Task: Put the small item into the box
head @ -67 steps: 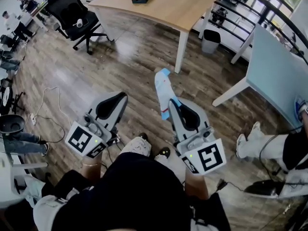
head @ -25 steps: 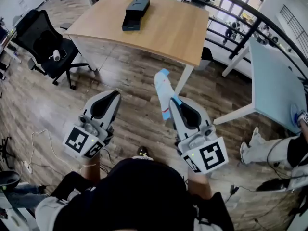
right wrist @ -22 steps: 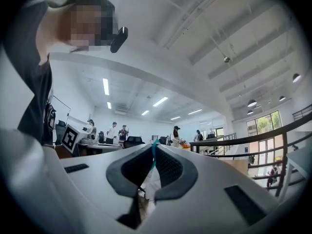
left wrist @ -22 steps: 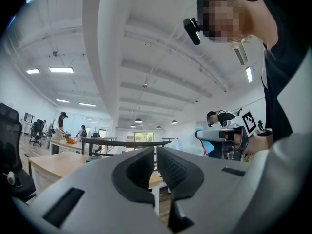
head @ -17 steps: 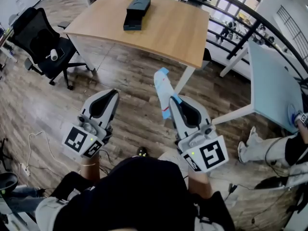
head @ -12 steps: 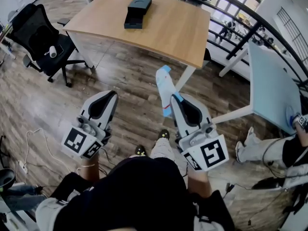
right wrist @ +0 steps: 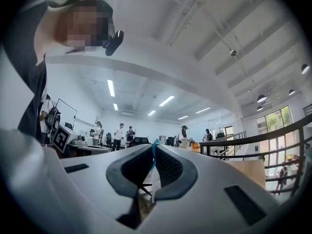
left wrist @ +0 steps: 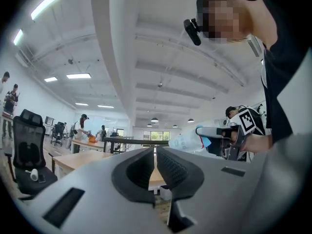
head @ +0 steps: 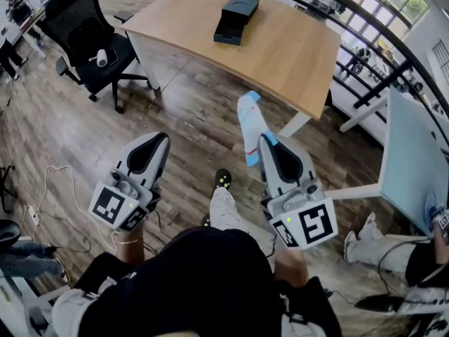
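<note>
Right now the R gripper point(head: 266, 140) is clamped on a white-and-blue pouch point(head: 249, 126). The pouch sticks out past the jaw tips, above the wood floor point(head: 189, 111), well apart from the box. L gripper point(head: 160, 139) has its jaws pressed together w/ nothing between them. The dark box point(head: 236, 18) sits on the wooden table point(head: 295, 48) ahead. A black office chair point(head: 88, 34) stands left of the table.

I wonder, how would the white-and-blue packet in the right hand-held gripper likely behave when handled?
The packet probably weighs little: it sticks out past the right hand-held gripper, held by one end, without sagging. Seen edge-on in the right gripper view it is very thin, so it is likely flat and somewhat bendable. It should not roll.
</note>
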A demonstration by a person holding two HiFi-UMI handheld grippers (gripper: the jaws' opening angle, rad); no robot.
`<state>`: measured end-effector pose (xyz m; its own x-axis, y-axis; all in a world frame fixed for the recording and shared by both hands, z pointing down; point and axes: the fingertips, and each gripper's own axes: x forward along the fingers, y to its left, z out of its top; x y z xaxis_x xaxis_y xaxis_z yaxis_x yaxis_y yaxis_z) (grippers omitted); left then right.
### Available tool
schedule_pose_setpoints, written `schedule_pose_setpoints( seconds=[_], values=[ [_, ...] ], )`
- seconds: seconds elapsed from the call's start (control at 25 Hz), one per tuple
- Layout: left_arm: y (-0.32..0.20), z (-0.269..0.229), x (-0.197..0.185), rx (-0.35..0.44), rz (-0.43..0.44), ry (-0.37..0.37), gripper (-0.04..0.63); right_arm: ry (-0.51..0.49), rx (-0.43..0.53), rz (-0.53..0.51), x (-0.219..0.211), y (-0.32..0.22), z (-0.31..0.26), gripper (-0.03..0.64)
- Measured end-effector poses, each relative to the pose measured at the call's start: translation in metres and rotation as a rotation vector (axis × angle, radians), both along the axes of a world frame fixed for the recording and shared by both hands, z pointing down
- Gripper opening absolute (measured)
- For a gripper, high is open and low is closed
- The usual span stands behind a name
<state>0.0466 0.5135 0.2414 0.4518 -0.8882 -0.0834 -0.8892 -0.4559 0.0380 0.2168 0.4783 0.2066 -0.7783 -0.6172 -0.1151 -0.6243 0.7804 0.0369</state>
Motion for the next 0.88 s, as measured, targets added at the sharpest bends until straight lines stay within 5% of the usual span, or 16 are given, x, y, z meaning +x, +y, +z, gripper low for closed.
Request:
schedule_pose_setpoints(
  seconds=[0.88],
  values=[
    [-0.15,0.0,-0.007,-0.002,-0.025,-0.049,0.026,-0.092,-0.028,-0.021,-0.009,-0.164,0.024,0.028]
  ],
)
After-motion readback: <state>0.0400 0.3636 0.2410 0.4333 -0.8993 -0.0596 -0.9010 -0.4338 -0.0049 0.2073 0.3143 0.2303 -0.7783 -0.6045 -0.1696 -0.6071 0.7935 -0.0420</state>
